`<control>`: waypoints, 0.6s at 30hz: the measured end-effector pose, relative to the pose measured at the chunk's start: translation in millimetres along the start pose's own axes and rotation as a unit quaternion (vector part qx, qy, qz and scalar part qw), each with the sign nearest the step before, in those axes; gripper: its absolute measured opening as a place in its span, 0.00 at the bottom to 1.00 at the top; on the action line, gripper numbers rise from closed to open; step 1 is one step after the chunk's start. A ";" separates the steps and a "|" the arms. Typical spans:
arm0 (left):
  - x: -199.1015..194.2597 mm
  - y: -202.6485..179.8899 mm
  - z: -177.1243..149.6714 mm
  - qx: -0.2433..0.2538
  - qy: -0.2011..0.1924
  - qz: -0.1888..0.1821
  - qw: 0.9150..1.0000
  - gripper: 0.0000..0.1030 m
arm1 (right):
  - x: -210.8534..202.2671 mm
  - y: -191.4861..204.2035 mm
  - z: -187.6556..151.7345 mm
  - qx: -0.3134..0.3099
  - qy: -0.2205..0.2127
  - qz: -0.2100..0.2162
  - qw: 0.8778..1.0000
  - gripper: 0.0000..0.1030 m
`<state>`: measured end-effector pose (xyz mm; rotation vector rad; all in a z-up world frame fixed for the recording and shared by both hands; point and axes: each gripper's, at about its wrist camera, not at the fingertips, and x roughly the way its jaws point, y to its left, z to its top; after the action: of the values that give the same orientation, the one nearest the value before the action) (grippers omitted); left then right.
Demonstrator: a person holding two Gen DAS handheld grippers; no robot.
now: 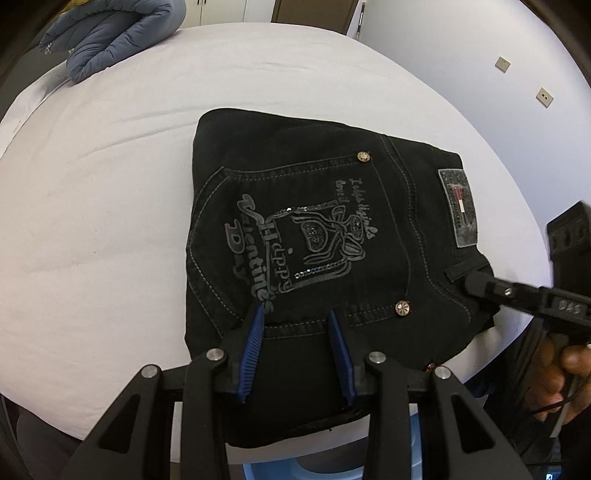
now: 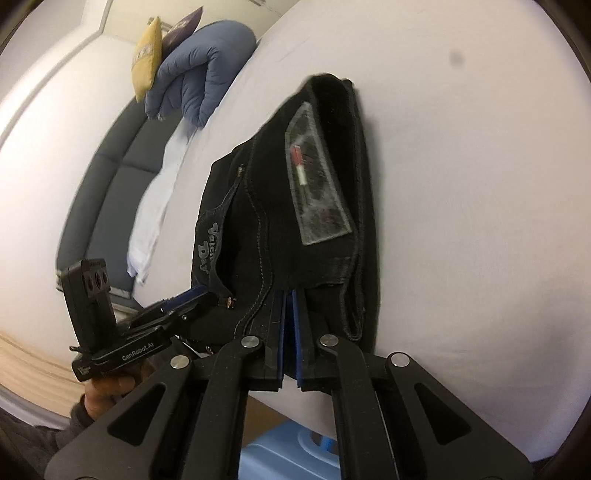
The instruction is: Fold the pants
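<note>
Left wrist view shows the pants (image 1: 314,236) lying as a thick, squarish folded bundle on the white bed (image 1: 92,221), near its edge closest to me. They are black denim, with pale contrast stitching round the back pocket, a grey printed motif with small sequins, brass-coloured rivets, and a stiff grey brand patch (image 1: 457,206) on the waistband.

My left gripper (image 1: 295,317) hovers over the bundle's near edge, just below the pocket print. Its blue ribbed fingers (image 1: 255,339) stand apart with a clear gap and hold nothing. My right gripper (image 2: 291,295) is at the waistband corner, just below the brand patch. Its fingers are drawn nearly together; they seem to pinch the fabric edge, but I cannot tell for certain that cloth is between them.

I judge this denim heavy and fairly stiff for cloth. It should hold a crease and not slide much on the sheet, though stacked layers may spring open or shear. The waistband and seams are the firmest places to take hold of; loose mid-panel cloth would only bunch up. A blue padded jacket (image 1: 118,33) lies well beyond the pants at the bed's far corner.
</note>
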<state>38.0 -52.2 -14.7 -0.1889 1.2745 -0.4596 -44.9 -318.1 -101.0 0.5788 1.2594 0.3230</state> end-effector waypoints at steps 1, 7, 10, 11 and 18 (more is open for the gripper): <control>-0.4 -0.2 0.1 0.000 0.000 0.000 1.000 0.37 | -3.5 4.0 2.1 -0.001 -0.003 -0.001 1.000 0.04; -17.0 -0.4 -0.6 -0.006 -0.012 -0.012 1.000 0.61 | -40.9 22.5 20.6 -0.012 -0.059 -0.012 0.998 0.53; -43.0 5.9 3.3 -0.011 -0.055 0.009 0.998 0.82 | -56.9 20.2 28.3 -0.010 -0.090 -0.022 0.996 0.76; -49.0 10.6 4.9 -0.017 -0.065 0.010 0.998 0.87 | -57.9 18.6 32.3 -0.012 -0.088 -0.026 0.996 0.76; -26.6 54.4 26.7 -0.069 -0.028 -0.012 0.997 0.92 | -38.4 -12.0 51.7 0.024 -0.034 -0.051 0.998 0.74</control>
<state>69.9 4.8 -4.5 -0.3320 1.2516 -0.3850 -7.7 -360.2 -67.4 0.5596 1.2294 0.1871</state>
